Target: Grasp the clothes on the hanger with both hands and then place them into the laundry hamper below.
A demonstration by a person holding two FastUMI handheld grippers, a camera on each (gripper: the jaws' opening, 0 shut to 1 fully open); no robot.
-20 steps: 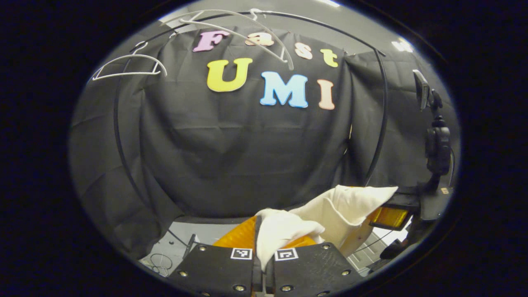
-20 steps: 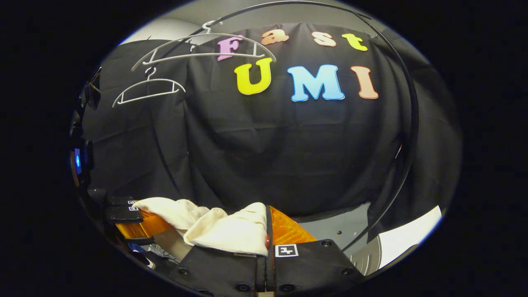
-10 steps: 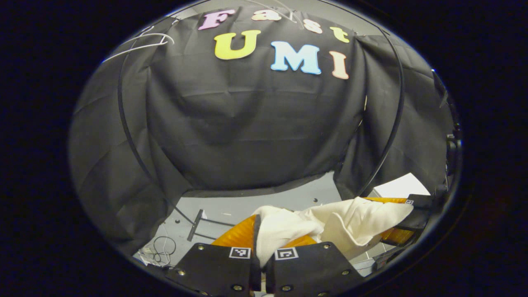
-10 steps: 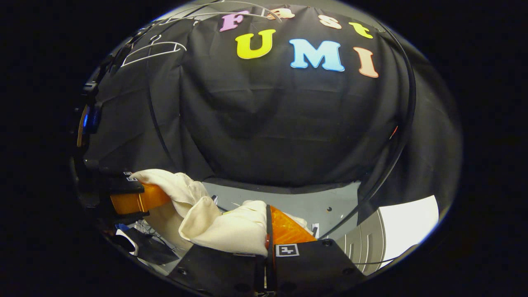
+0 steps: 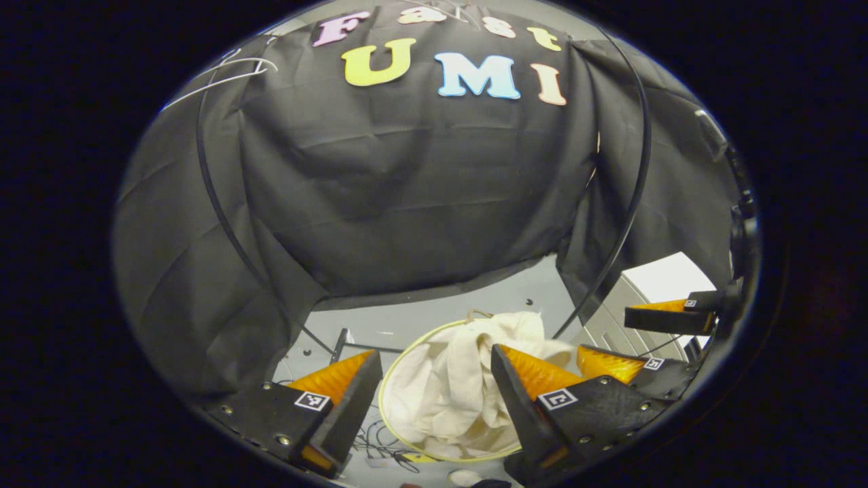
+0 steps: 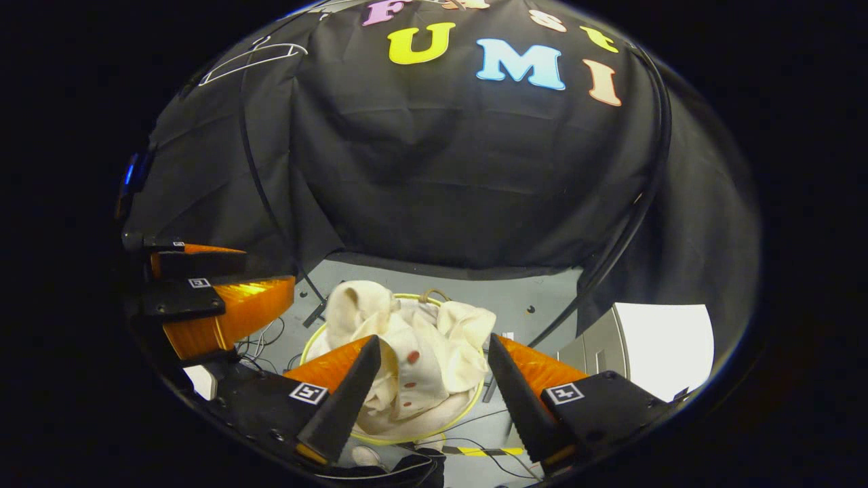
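Note:
The cream garment (image 5: pixel 461 379) lies crumpled in the round yellow-rimmed hamper (image 5: pixel 384 413) on the floor below. In the right gripper view the garment (image 6: pixel 420 352) shows dark red buttons and fills the hamper (image 6: pixel 312 337). My left gripper (image 5: pixel 437 390) hangs open above the hamper, nothing between its orange fingers. My right gripper (image 6: pixel 430 379) is open too, also above the hamper. In the left gripper view the right gripper (image 5: pixel 651 339) shows at the right edge. The left gripper (image 6: pixel 203 305) appears at the left of the right gripper view.
White hangers (image 6: pixel 254 57) hang bare on the black curved rail (image 5: pixel 217 196) at the top left. The rail's right leg (image 6: pixel 610 251) slants down to the grey floor. Loose cables (image 6: pixel 271 335) lie beside the hamper. A white cabinet (image 6: pixel 651 346) stands at the right.
Both grippers have opened and let go of the garment, which has dropped into the hamper. Both views have tipped further down toward the floor.

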